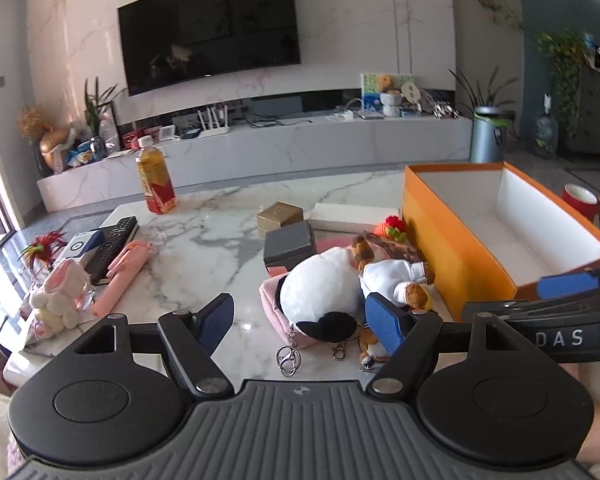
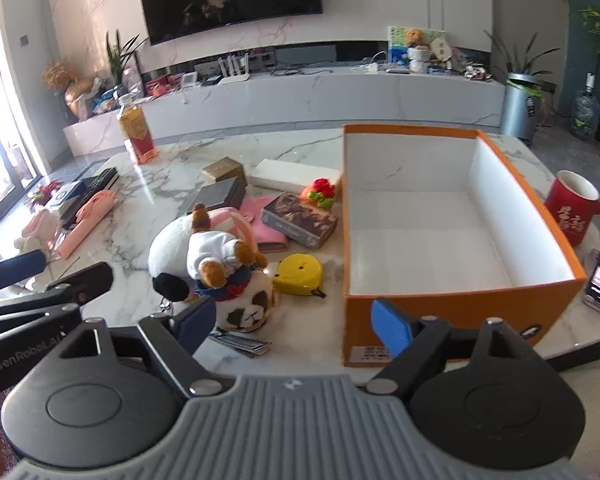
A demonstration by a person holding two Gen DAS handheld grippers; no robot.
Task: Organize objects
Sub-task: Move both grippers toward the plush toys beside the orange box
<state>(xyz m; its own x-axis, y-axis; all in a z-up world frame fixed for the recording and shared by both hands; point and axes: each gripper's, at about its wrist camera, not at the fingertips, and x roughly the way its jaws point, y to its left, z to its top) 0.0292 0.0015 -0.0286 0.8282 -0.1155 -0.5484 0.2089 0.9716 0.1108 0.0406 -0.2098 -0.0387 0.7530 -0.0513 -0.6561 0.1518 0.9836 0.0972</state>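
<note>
Both pairs of tongs, the left tongs [image 1: 300, 320] and the right tongs [image 2: 294, 320], stand wide apart with nothing between their blue pads. Just past the left tongs, on the white marble desk [image 1: 204, 248], lies a round white plush toy with black ears [image 1: 320, 288], and a small brown bear in a white shirt [image 1: 396, 276] rests on top of it. A pink pouch [image 1: 270, 300] sits under the white toy, and metal key rings [image 1: 289, 358] hang by its near end. In the right view a panda-face plush [image 2: 248, 308] sits below the bear, with a yellow tape measure [image 2: 299, 274] just beside it. To the right stands a big orange cardboard box with white inside walls [image 2: 440, 312], open at the top, with nothing in it. Near the box's far left corner are a dark patterned box [image 2: 300, 220], a red and green knitted strawberry [image 2: 320, 192], a grey square box [image 2: 220, 196], a gold box [image 2: 224, 170] and a long white box [image 2: 290, 178]. Farther left stand a bottle of amber drink with a red label [image 1: 156, 180], a black remote [image 1: 114, 242] and a pink folded umbrella [image 1: 120, 276]. A red mug [image 2: 576, 208] stands right of the orange box.
</note>
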